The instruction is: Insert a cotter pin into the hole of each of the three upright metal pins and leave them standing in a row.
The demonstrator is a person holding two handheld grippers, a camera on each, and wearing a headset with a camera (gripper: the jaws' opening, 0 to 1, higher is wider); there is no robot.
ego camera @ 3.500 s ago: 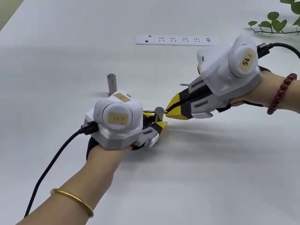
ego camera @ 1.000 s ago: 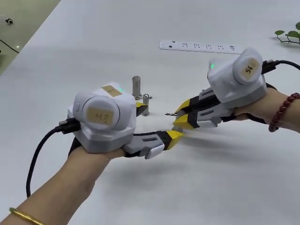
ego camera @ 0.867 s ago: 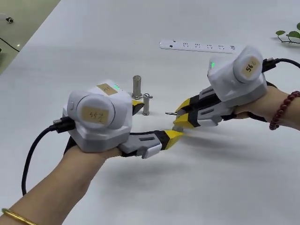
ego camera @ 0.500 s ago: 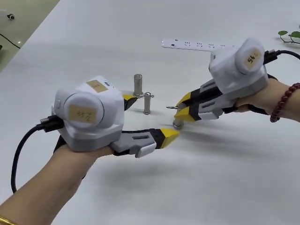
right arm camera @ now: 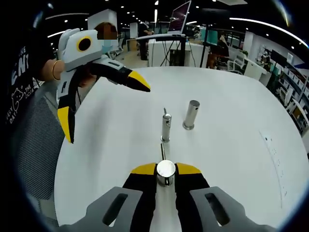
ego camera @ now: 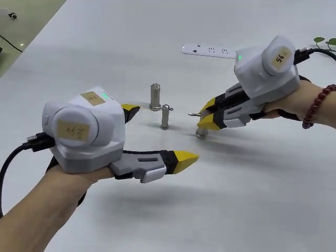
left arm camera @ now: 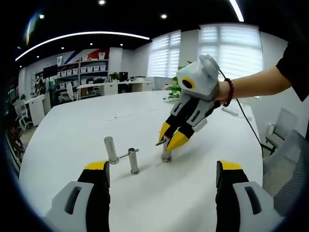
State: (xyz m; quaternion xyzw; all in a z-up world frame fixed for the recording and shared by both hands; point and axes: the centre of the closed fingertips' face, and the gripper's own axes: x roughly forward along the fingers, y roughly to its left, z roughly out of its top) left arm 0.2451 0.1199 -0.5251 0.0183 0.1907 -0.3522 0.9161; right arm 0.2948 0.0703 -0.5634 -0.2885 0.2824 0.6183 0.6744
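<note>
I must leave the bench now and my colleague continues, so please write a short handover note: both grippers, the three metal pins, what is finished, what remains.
Left gripper: open, empty, beside the pins.
Right gripper: shut on a cotter pin at the top of the near pin; whether it is through the hole, I cannot tell.
Done: the middle pin carries a second cotter pin.
Left: seat the held one, then do the far pin, which looks bare. All three stand upright.
</note>
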